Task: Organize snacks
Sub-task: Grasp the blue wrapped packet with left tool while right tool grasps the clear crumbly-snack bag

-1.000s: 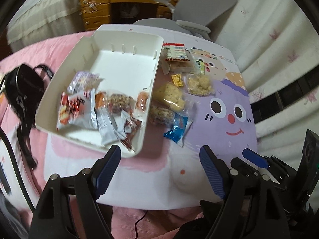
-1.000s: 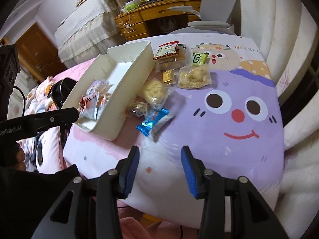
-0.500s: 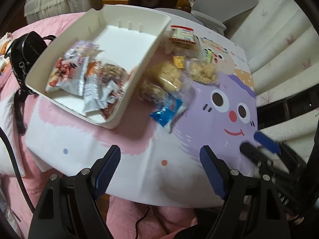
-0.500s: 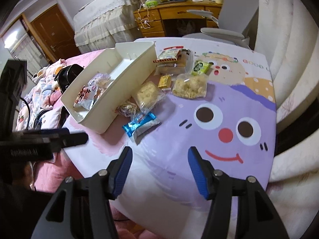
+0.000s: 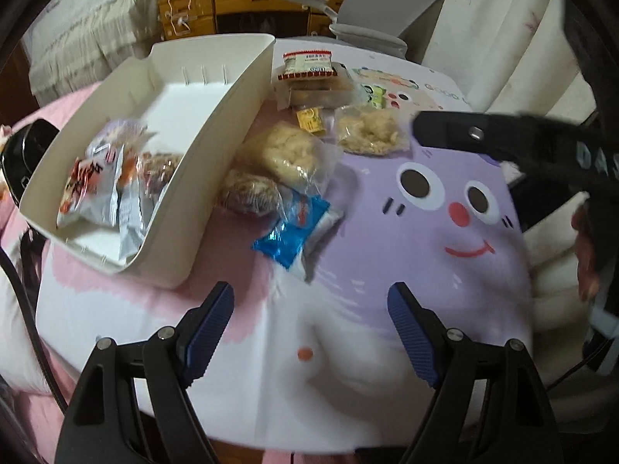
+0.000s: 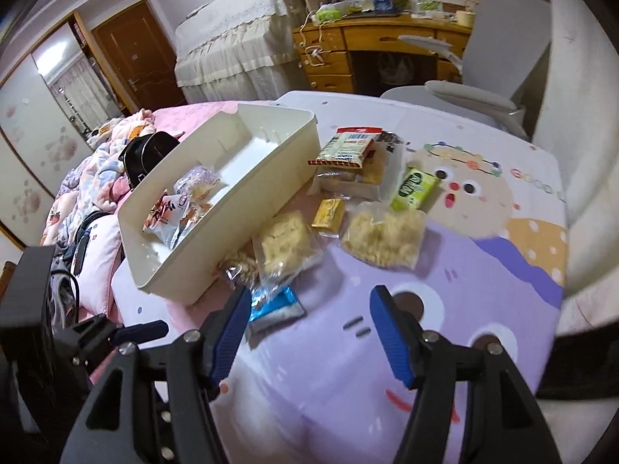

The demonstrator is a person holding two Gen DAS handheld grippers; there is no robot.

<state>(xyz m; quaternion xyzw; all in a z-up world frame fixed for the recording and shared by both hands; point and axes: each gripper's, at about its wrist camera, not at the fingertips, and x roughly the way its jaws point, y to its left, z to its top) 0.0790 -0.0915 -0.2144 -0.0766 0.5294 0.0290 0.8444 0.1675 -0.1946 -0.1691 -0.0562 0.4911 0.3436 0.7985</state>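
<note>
A cream bin (image 5: 216, 123) (image 6: 247, 208) on the table holds several snack packets at its near end. Loose snacks lie to its right: a blue packet (image 5: 296, 232) (image 6: 276, 305), a brown packet (image 5: 249, 193), two clear bags of pale snacks (image 5: 292, 154) (image 6: 381, 237), a small yellow packet (image 6: 329, 212), a green packet (image 6: 414, 189) and a red-edged packet (image 5: 307, 65) (image 6: 346, 147). My left gripper (image 5: 311, 328) is open and empty, near the table's front edge. My right gripper (image 6: 309, 332) is open and empty, low over the blue packet.
The table wears a cloth with a purple cartoon face (image 5: 445, 208). A grey chair (image 6: 483, 89) and a wooden desk (image 6: 387, 46) stand behind it. A black bag (image 6: 149, 150) lies on the pink bed to the left. The right gripper's arm (image 5: 503, 139) crosses the left view.
My right gripper has opened wider and moved forward and down toward the blue packet. My left gripper has swung right, so the right gripper's arm now crosses its view.
</note>
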